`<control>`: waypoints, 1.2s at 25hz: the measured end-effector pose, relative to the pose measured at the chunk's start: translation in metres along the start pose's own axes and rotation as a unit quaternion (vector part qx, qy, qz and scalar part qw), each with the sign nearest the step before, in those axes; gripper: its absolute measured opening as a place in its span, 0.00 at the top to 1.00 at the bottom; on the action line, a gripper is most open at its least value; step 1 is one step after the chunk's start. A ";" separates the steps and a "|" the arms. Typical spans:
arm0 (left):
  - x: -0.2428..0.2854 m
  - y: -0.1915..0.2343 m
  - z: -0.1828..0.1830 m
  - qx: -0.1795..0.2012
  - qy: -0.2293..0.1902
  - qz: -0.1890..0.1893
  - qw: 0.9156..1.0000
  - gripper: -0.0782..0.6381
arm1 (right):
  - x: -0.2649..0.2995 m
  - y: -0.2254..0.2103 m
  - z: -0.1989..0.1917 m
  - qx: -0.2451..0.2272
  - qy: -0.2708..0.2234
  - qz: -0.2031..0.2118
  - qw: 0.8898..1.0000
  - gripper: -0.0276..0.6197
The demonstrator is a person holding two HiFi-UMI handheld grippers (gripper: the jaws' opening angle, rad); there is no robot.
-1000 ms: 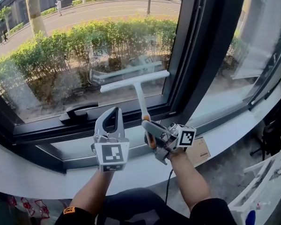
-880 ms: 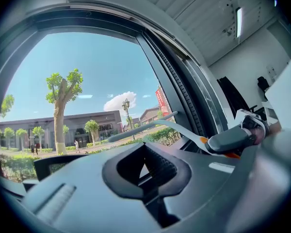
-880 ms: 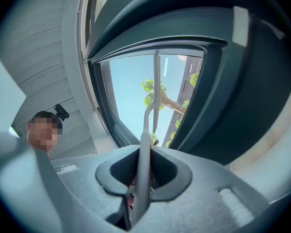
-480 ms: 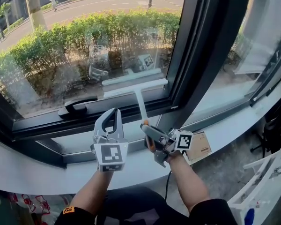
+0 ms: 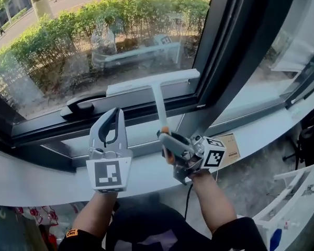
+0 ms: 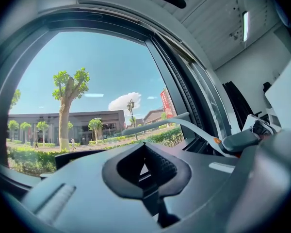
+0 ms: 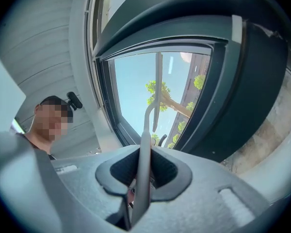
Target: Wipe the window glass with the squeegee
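Nearest, the right tongs (image 5: 165, 136) are clamped on the squeegee (image 5: 157, 104) at its orange-collared handle. They probably grip it low so the long white stem can reach the pane. Just to their left, the left tongs (image 5: 111, 115) stand upright with jaws together on nothing, seemingly parked clear of the stroke. Ahead of the right tongs, the blade lies across the bottom strip of the window glass (image 5: 94, 41), just above the lower frame rail, which reads as the foot of a downward pull. Beyond the left tongs sits the black window handle (image 5: 82, 106), and farther out a hedge (image 5: 47, 51). Only the right gripper view shows the stem pinched between the pads. Only the left gripper view shows the blade side-on, though I cannot tell whether it touches the glass. Only the head view shows how low the blade sits.
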State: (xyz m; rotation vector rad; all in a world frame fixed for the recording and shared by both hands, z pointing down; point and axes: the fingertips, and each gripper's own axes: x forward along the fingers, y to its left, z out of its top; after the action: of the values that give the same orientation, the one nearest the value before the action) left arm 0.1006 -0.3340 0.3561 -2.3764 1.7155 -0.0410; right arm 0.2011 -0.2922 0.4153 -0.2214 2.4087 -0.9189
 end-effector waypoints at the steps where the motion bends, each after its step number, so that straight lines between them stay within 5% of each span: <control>1: -0.005 0.004 0.002 -0.003 0.000 0.004 1.000 0.88 | 0.000 0.003 0.000 -0.006 -0.002 0.000 1.000 0.89; 8: -0.037 0.010 -0.004 -0.019 0.002 -0.002 1.000 0.88 | -0.011 0.031 -0.008 -0.058 -0.013 -0.023 0.998 0.89; 13: -0.071 0.023 -0.015 -0.022 0.022 -0.001 1.000 0.88 | -0.022 0.045 -0.037 -0.046 -0.042 -0.047 0.997 0.89; 25: -0.259 0.029 -0.093 -0.029 0.057 -0.066 0.996 0.88 | -0.051 0.101 -0.215 -0.005 -0.103 -0.143 0.984 0.89; 30: -0.337 0.055 -0.095 -0.035 0.064 -0.085 0.994 0.88 | -0.040 0.147 -0.268 0.010 -0.142 -0.181 0.973 0.89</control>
State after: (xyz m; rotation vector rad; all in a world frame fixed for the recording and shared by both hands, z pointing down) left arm -0.0732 -0.0476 0.4727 -2.6185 1.5872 -0.1665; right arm 0.0938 -0.0163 0.5012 -0.7525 2.1276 -0.9901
